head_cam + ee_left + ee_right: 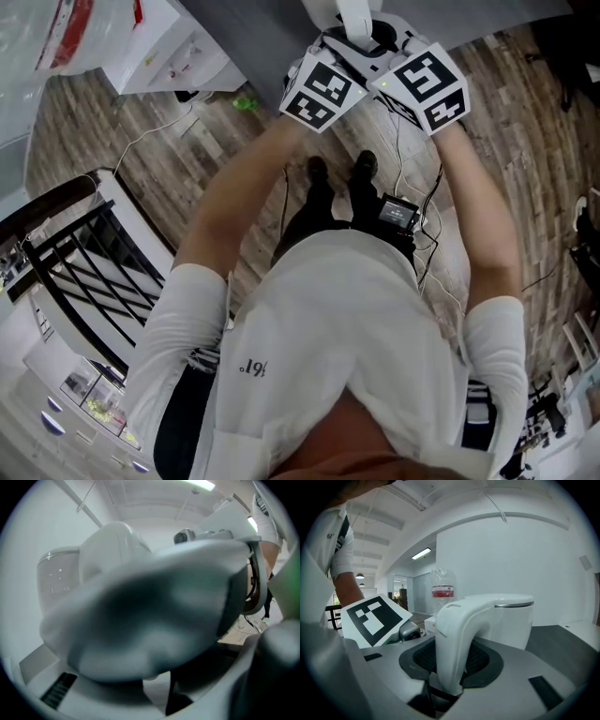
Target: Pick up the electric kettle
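Wood floor (525, 141) underfoot, white wall ahead. Right tongs (449, 665) clenched on the handle of the white kettle (508, 616), which is upright with grey bench (562, 641) behind. Left tongs (157, 686) just beside the right; blurred grey mass fills their view, can't tell grip.

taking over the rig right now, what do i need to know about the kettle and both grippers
Right gripper: shut on the handle of the electric kettle, low on the handle.
Left gripper: close beside the right one. A blurred grey mass fills its view, so I cannot tell its grip.
Kettle: upright, in front of the person, by a dark grey surface.
Done: handle gripped.
Left: confirm the kettle is clear of the surface; the pictures don't show it.
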Available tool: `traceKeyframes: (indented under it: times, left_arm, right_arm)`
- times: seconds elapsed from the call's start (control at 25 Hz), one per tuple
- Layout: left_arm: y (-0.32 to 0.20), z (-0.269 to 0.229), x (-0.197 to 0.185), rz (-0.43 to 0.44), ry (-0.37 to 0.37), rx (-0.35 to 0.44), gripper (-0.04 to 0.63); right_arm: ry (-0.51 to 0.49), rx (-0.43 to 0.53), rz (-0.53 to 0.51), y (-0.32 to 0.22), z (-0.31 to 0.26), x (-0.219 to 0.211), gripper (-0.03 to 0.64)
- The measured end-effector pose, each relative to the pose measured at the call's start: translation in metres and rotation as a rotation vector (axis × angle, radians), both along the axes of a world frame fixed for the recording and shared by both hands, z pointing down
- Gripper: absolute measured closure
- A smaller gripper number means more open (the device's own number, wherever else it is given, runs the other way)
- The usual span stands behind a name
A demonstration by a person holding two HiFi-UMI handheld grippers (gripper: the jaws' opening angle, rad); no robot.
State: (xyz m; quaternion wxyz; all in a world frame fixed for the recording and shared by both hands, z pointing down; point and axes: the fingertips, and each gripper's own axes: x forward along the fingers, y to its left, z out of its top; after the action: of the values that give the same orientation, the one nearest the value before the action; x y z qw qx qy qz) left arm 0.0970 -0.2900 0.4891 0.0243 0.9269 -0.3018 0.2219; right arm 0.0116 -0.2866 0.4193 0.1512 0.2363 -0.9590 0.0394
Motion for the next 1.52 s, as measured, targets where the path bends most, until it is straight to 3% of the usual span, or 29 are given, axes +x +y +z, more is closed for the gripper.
traceKeyframes:
  times: [1.52]
  left_arm:
    - [0.059, -0.102, 0.008, 0.047, 0.010, 0.029, 0.498]
  right_arm:
    - [-0.005, 0.104, 0.004, 0.059, -0.101, 0.007, 0.479]
